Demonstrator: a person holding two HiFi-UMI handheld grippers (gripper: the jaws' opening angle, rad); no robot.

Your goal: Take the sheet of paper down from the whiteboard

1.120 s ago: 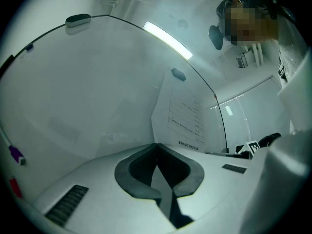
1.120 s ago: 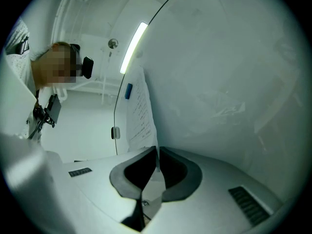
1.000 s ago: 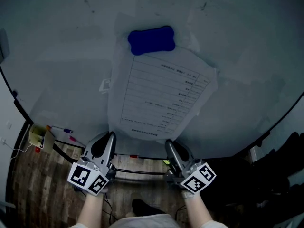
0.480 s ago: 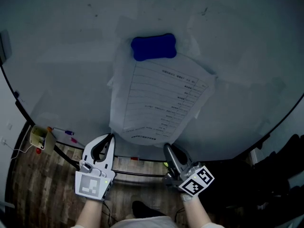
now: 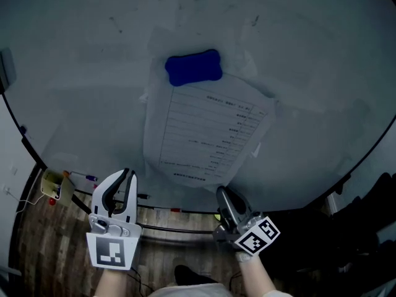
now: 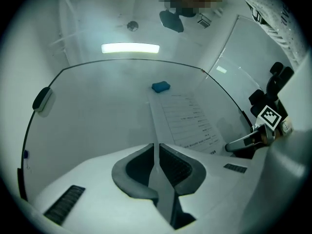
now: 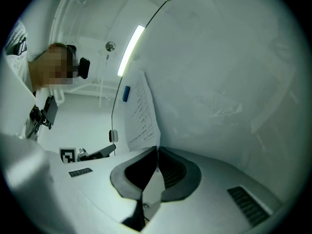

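A printed sheet of paper (image 5: 207, 132) hangs on the whiteboard (image 5: 93, 73), pinned at its top by a blue bone-shaped magnet (image 5: 193, 67). My right gripper (image 5: 221, 190) is at the sheet's bottom right corner. In the right gripper view its jaws (image 7: 157, 149) are closing, nearly together, with that corner of the paper (image 7: 141, 113) between the tips. My left gripper (image 5: 127, 173) is off to the lower left, clear of the sheet. Its jaws (image 6: 156, 146) are opening, parted by a thin slit with nothing in it. The left gripper view shows the paper (image 6: 185, 118) and magnet (image 6: 160, 86) ahead.
A ledge with markers (image 5: 86, 179) and a yellow object (image 5: 51, 181) runs under the board at the left. Dark objects (image 5: 371, 209) stand at the lower right. A black oval item (image 6: 41, 99) sits on the board's left edge. Wooden floor lies below.
My left gripper has drawn left, away from the sheet's bottom left corner, and rolled so its marker faces the camera. The right gripper has stayed at the bottom edge.
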